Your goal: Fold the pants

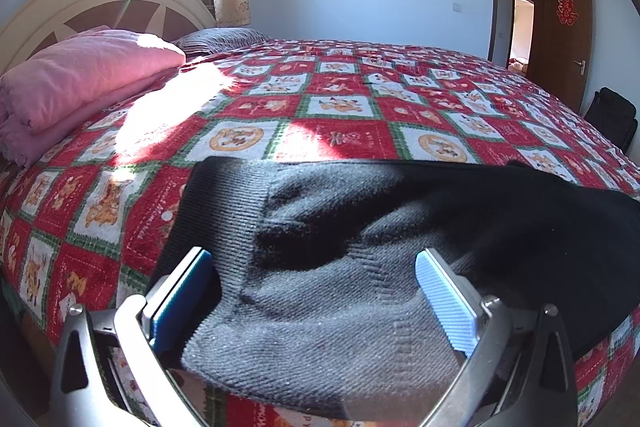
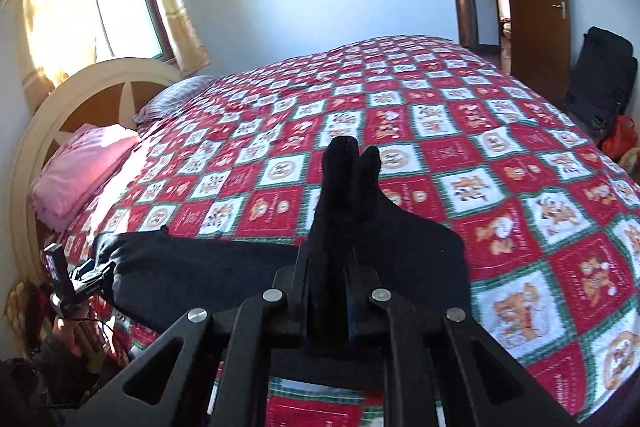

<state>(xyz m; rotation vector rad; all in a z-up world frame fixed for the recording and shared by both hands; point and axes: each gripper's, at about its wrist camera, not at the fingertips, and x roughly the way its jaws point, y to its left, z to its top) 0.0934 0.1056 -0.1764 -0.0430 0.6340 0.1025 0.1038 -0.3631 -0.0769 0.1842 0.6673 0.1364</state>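
Dark knit pants (image 1: 360, 227) lie along the near edge of the bed. In the left wrist view my left gripper (image 1: 316, 267) stands wide open over their waistband end, and the grey fabric spreads between its blue pads (image 1: 444, 299) without being pinched. In the right wrist view my right gripper (image 2: 330, 267) is shut on the other end of the pants (image 2: 200, 275). A bunch of black cloth (image 2: 346, 179) sticks up past its fingertips, lifted off the bed. The left gripper (image 2: 76, 279) shows small at the far left, by the pants' end.
A red, white and green checked bedspread (image 2: 520, 227) covers the whole bed. A folded pink blanket (image 1: 80, 75) and a striped pillow (image 1: 224, 39) lie by the headboard (image 2: 60, 107). A brown door (image 2: 536, 7) and a black bag (image 2: 600, 75) stand beyond the bed's far corner.
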